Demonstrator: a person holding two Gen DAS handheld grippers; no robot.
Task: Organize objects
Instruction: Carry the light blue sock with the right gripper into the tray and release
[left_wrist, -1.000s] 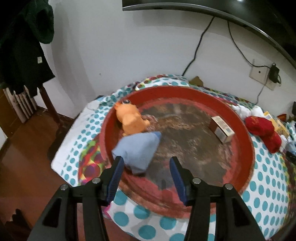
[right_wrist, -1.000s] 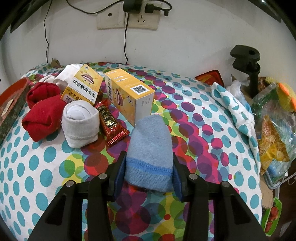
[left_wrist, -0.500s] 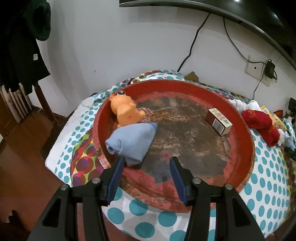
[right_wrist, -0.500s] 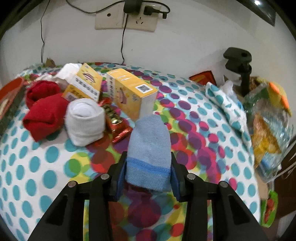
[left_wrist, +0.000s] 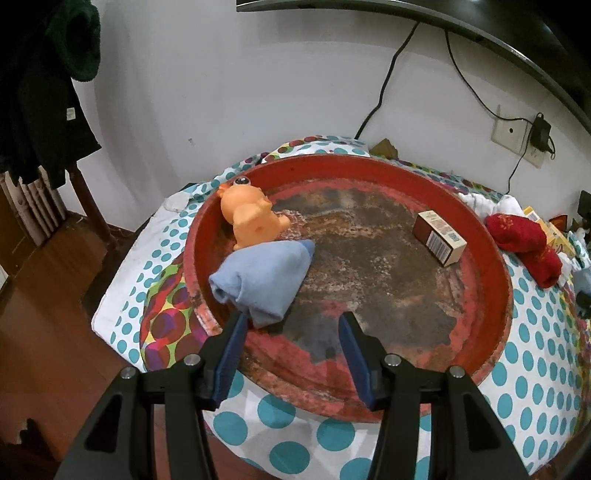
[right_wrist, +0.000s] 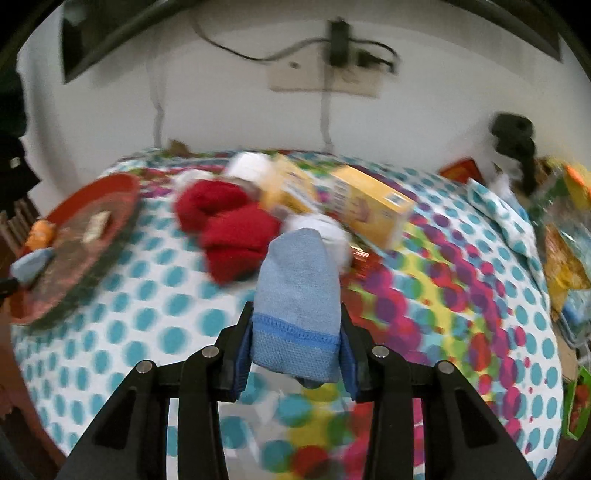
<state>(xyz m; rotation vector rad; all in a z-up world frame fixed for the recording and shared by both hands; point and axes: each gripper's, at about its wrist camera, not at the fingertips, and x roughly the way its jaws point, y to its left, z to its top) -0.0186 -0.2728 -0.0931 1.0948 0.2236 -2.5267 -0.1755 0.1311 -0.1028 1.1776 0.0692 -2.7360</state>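
Between the pads of your right claw (right_wrist: 295, 350) sits a rolled light-blue sock (right_wrist: 297, 306), cuff end pinched, toe end pointing fwd and away from you; the jaws have just been closing on it and now clamp it, clear of the polka-dot bed cover (right_wrist: 147, 332). Its long axis runs straight out along the claw. The red tray (right_wrist: 79, 236) lies off to the left of that sock, past the red socks (right_wrist: 229, 229) and the yellow boxes (right_wrist: 369, 206), so the carry, I'd judge, has to swing left across the bed. Your left claw (left_wrist: 291, 350) hangs about half open w/ nothing in it, over the tray's near rim. It's the nearer hand to the tray, but the sock is in the right. Already in the tray: a matching blue sock (left_wrist: 262, 280), an orange toy (left_wrist: 251, 218) touching it, and a small brown box (left_wrist: 437, 236) well apart on the far side.
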